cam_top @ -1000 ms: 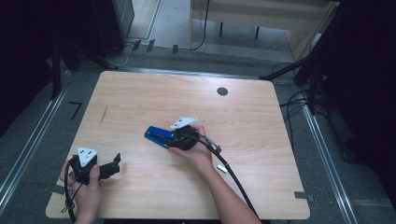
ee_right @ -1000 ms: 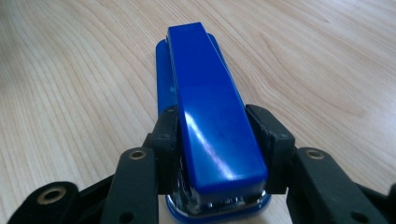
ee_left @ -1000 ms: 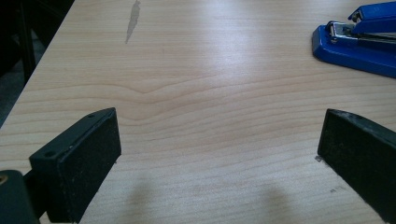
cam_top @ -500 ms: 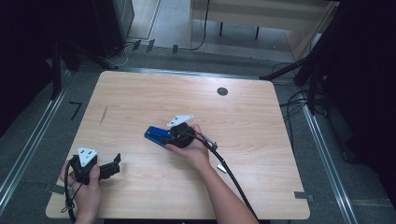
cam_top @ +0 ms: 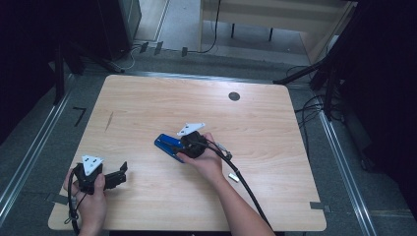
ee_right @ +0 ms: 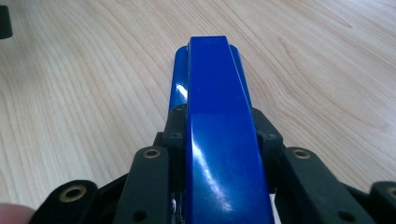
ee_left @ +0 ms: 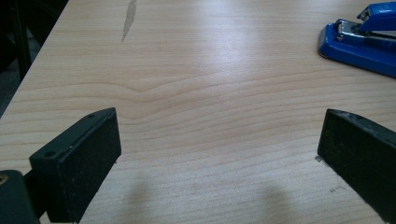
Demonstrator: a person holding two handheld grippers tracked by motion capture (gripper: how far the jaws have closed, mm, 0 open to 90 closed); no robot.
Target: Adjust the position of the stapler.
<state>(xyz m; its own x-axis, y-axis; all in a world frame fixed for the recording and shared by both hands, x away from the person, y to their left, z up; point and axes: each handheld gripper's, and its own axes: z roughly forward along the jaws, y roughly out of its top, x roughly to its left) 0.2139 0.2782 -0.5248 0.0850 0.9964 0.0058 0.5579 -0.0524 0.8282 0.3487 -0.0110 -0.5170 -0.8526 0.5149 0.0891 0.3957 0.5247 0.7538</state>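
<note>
Blue stapler, high view: glossy blue plastic-and-metal stapler (cam_top: 167,144) lies near the middle of the pale wood-grain table (cam_top: 147,103), its long axis slanting up-left to down-right.
Right gripper, high view: right gripper (cam_top: 183,144) sits over the stapler's near end, grey three-cornered plate on top, cable trailing toward the table's lower right edge.
Left gripper, high view: left gripper (cam_top: 122,173) rests low at the table's lower left, well apart from the stapler, pointing roughly toward it.
Left gripper view, tool state: two black jaws stand wide with bare table between them; nothing held.
Left gripper view, stapler: blue base and lifted top arm (ee_left: 359,37) sit at the upper right, metal magazine showing between the two.
Right gripper view, stapler: blue top arm (ee_right: 219,130) runs straight up the middle, rounded base showing beyond it.
Right gripper view, tool state: jaws have just been closing on the stapler; black pads flank its sides and look to be in contact, so it reads as narrowed onto the stapler's rear half.
Risk, slip: glossy sides and a grip toward the rear; a lift could let the front sag or the body slide out if the squeeze is light.
Risk, top arm: the sprung top arm stands slightly raised; side pressure on it alone could pivot it and leave the base behind.
</note>
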